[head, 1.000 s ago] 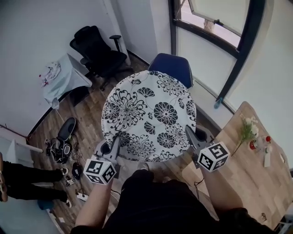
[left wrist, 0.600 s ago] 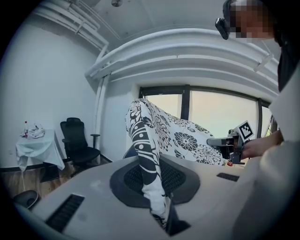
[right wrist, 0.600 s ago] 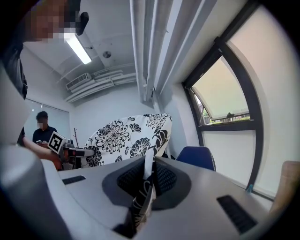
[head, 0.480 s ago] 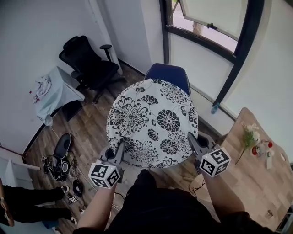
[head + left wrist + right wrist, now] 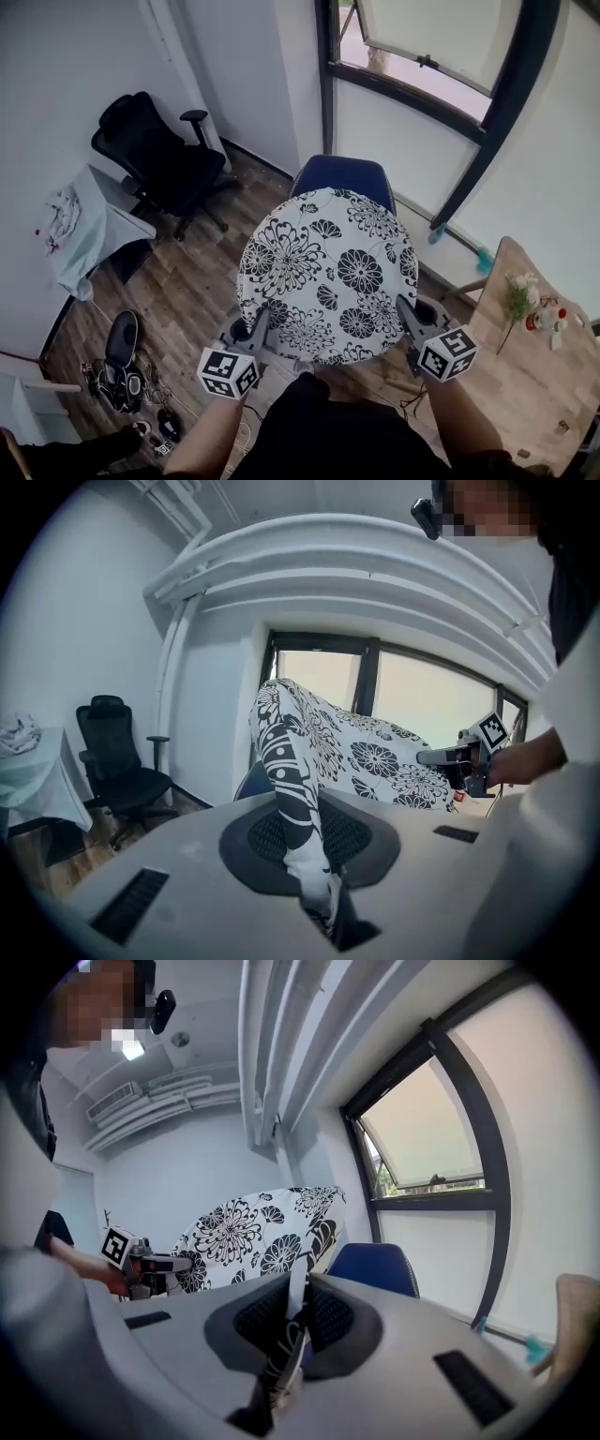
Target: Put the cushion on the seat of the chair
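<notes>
A round white cushion with black flowers hangs flat between my two grippers, held up in front of the person. My left gripper is shut on its near left edge, and my right gripper is shut on its near right edge. The left gripper view shows the cushion's rim pinched between the jaws; in the right gripper view the cushion's edge is likewise pinched. A blue chair stands just beyond the cushion under the window, its seat mostly hidden by the cushion. It also shows as the blue chair in the right gripper view.
A black office chair stands at the left by the wall, next to a small table with a pale cloth. Shoes and cables lie on the wooden floor. A wooden table with flowers is at the right.
The cushion and both grippers have shifted to the right and nearer the bottom of the head view. The blue chair has also dropped lower in it, with more window showing. Both grips are unchanged.
</notes>
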`<state>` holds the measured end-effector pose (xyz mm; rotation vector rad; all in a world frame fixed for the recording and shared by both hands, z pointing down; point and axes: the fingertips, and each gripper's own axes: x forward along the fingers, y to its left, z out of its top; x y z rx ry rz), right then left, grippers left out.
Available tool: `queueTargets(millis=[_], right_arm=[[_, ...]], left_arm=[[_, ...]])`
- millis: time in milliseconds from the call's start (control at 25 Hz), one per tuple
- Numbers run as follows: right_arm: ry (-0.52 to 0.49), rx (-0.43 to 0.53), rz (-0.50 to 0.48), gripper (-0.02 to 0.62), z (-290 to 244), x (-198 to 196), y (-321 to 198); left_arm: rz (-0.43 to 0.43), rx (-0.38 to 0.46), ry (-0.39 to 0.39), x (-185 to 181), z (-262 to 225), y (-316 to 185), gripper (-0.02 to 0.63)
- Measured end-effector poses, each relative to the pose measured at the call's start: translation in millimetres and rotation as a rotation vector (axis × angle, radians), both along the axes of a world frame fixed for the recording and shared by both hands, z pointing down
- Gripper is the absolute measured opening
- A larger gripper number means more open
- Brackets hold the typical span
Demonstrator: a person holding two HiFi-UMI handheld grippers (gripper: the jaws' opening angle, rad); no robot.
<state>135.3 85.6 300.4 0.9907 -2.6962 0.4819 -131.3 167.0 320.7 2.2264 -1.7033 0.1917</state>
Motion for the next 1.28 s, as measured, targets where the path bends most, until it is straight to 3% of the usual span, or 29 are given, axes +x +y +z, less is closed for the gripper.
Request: queueTargets(millis=[560,800,960,1120,1280], right_arm=[[0.023,-0.019,0.169,0.037,41,-19,-5],[0.046,-0.047,0.237,0.037,41,-24,-11],[0.053,-0.071,0.211,0.037,50,-38,-35],[0.039,-0.112,0.147,0.037,92,-42,-54],[0.029,-0.143,0.151,0.037,132,-37,-92]], left_arm=[[0.187,-0.013,0.001,-27,53,-53,0.023],[0.222,-0.043,0.046,-34,59,-73,0.023],[0.232,-0.082,0.047,-38,74,-94,0.023],[0.198,-0.141,0.0,-40,116,-107,0.023],[0.169,-0.189,0.0,-43,152,-140,0.023]])
